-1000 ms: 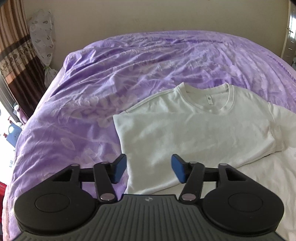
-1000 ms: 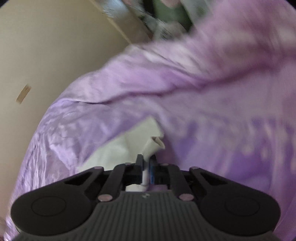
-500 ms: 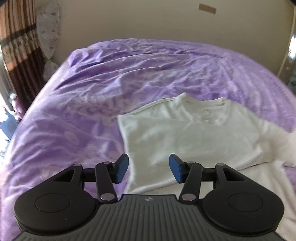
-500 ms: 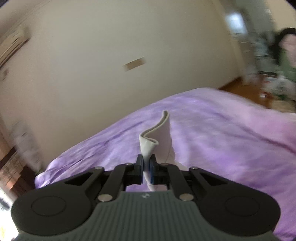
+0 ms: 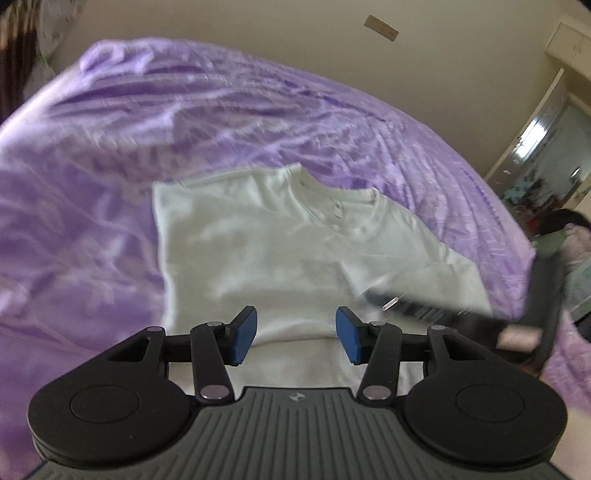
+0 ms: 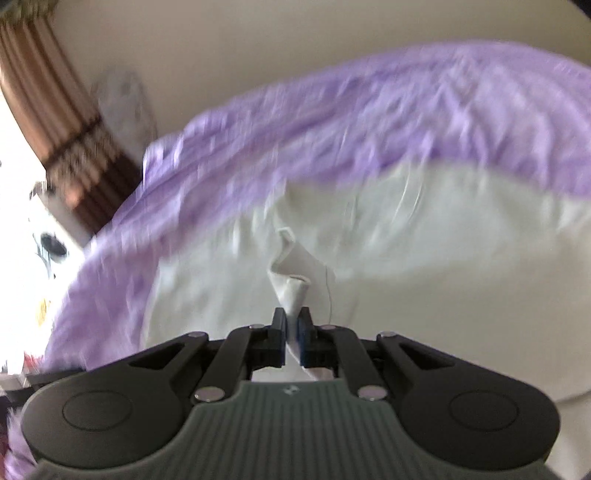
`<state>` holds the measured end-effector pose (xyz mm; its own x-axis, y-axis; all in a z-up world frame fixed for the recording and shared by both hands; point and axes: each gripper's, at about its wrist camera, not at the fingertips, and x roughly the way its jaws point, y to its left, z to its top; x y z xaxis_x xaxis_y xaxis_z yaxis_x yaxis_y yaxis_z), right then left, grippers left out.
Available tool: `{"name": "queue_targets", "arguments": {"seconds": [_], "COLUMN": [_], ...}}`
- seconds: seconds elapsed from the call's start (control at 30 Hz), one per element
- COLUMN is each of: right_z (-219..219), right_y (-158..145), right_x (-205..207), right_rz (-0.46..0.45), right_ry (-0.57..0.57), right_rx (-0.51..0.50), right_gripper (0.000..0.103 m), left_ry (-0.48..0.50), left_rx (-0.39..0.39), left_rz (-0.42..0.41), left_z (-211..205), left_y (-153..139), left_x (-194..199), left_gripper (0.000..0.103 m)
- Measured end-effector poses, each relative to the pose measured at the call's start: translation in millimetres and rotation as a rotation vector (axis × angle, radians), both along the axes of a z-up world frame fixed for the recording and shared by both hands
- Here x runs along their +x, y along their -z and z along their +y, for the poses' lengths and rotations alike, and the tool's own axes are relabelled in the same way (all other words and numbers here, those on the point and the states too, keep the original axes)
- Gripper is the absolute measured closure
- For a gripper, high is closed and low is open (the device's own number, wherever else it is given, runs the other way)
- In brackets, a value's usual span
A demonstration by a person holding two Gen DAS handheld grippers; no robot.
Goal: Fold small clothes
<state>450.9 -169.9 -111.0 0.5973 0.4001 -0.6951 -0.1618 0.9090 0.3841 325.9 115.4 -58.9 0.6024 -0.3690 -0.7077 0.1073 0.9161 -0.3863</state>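
A white T-shirt (image 5: 258,251) lies flat on the purple bedspread (image 5: 92,221), collar at the far side, its left sleeve folded in. My left gripper (image 5: 293,341) is open and empty, just above the shirt's near part. My right gripper (image 6: 291,326) is shut on a pinched fold of the shirt's sleeve (image 6: 291,273) and holds it over the shirt's body (image 6: 406,240). The right gripper also shows blurred in the left wrist view (image 5: 424,306), over the shirt's right side.
The bed fills both views. A beige wall (image 5: 258,29) stands behind it. Brown curtains (image 6: 55,122) hang at the left, a doorway (image 5: 546,140) opens at the right, and a seated person (image 5: 569,236) is at the far right edge.
My right gripper has swung the held sleeve from above the bedspread at the side inward over the shirt's body. My left gripper stayed open and turned slightly right.
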Motion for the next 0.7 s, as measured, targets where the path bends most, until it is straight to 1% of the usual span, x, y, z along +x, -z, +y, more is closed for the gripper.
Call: {"name": "queue_targets", "arguments": {"seconds": [0.07, 0.1, 0.13, 0.17, 0.23, 0.27, 0.3, 0.33, 0.37, 0.43, 0.53, 0.6, 0.67, 0.7], "right_z": [13.8, 16.5, 16.3, 15.3, 14.8, 12.3, 8.7, 4.0, -2.3, -17.9, -48.0, -75.1, -102.5, -117.0], "right_y": [26.3, 36.6, 45.1, 49.5, 48.5, 45.7, 41.8, 35.7, 29.3, 14.7, -2.7, -8.8, -11.8, -13.3], "right_x": [-8.3, -8.7, -8.8, -9.9, -19.0, -20.5, -23.7, -27.6, -30.3, -28.6, -31.7, -34.0, -36.0, -37.8], "right_rz": [0.045, 0.065, 0.080, 0.089, 0.075, 0.065, 0.048, 0.036, 0.027, 0.014, -0.012, -0.029, -0.028, -0.025], "right_ry": [-0.045, -0.059, -0.074, -0.088, -0.101, -0.118, -0.132, -0.141, -0.152, -0.166, -0.130, -0.095, -0.053, -0.031], "right_rx": [-0.013, -0.020, -0.022, -0.018, -0.019, -0.018, -0.023, -0.037, -0.046, -0.049, -0.137, -0.174, -0.200, -0.210], "right_gripper": [0.101, 0.099, 0.097, 0.097, 0.086, 0.077, 0.064, 0.061, 0.055, 0.054, 0.054, 0.054, 0.054, 0.054], "left_ry": [0.010, 0.015, 0.023, 0.036, 0.061, 0.073, 0.072, 0.065, 0.057, 0.025, -0.039, -0.056, -0.070, -0.071], "left_rx": [-0.038, -0.049, -0.060, -0.068, -0.073, -0.068, -0.066, -0.077, -0.099, -0.164, -0.227, -0.272, -0.290, -0.295], "left_rz": [0.017, 0.021, 0.027, 0.032, 0.029, 0.025, 0.026, 0.034, 0.046, 0.078, 0.130, 0.160, 0.167, 0.171], "left_z": [-3.4, -5.6, -8.2, -12.0, -20.6, -25.1, -29.0, -31.0, -31.3, -29.6, -25.1, -23.8, -25.3, -27.8], "left_y": [10.7, 15.0, 18.5, 21.9, 27.0, 28.7, 30.5, 33.2, 36.5, 46.6, 66.0, 79.3, 88.1, 92.6], "left_x": [7.1, 9.9, 12.8, 15.7, 21.3, 24.8, 27.9, 32.8, 37.4, 49.6, 63.8, 70.7, 76.1, 80.0], "left_gripper": [0.045, 0.045, 0.042, 0.041, 0.037, 0.036, 0.036, 0.036, 0.036, 0.036, 0.036, 0.036, 0.036, 0.040]}}
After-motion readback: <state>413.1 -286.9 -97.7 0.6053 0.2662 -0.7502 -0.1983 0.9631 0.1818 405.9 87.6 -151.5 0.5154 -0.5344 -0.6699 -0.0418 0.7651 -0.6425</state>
